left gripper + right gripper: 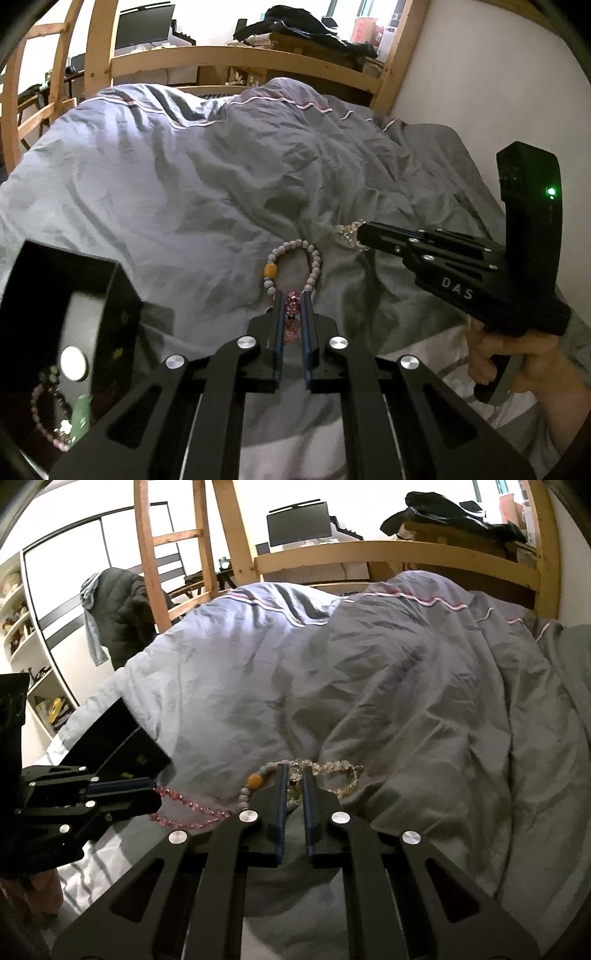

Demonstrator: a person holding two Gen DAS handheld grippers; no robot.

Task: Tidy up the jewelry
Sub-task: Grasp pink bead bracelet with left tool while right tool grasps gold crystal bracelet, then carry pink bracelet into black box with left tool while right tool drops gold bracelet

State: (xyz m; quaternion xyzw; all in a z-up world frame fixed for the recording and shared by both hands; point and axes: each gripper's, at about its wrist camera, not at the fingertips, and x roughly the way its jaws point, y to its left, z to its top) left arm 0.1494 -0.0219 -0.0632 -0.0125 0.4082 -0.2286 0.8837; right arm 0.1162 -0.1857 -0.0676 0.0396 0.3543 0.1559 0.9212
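Note:
A pink bead bracelet (pixel 291 314) sits between the fingers of my left gripper (pixel 291 299), which is shut on it; it also shows in the right wrist view (pixel 184 812), hanging from that gripper (pixel 157 794). A grey-white bead bracelet (pixel 314 266) with an amber bead lies on the grey duvet just ahead. My right gripper (pixel 292 771) is shut on a clear crystal bracelet (pixel 332 771); in the left wrist view this gripper (pixel 360 234) holds the crystals (pixel 349 232) at its tip. An open black jewelry box (pixel 74 314) stands at the left with bracelets inside.
A rumpled grey duvet (pixel 184 177) covers the bed. A wooden bed frame (pixel 240 59) rises behind it, a white wall at the right. The black box also shows in the right wrist view (pixel 122 738). Shelves and a jacket on a chair stand far left.

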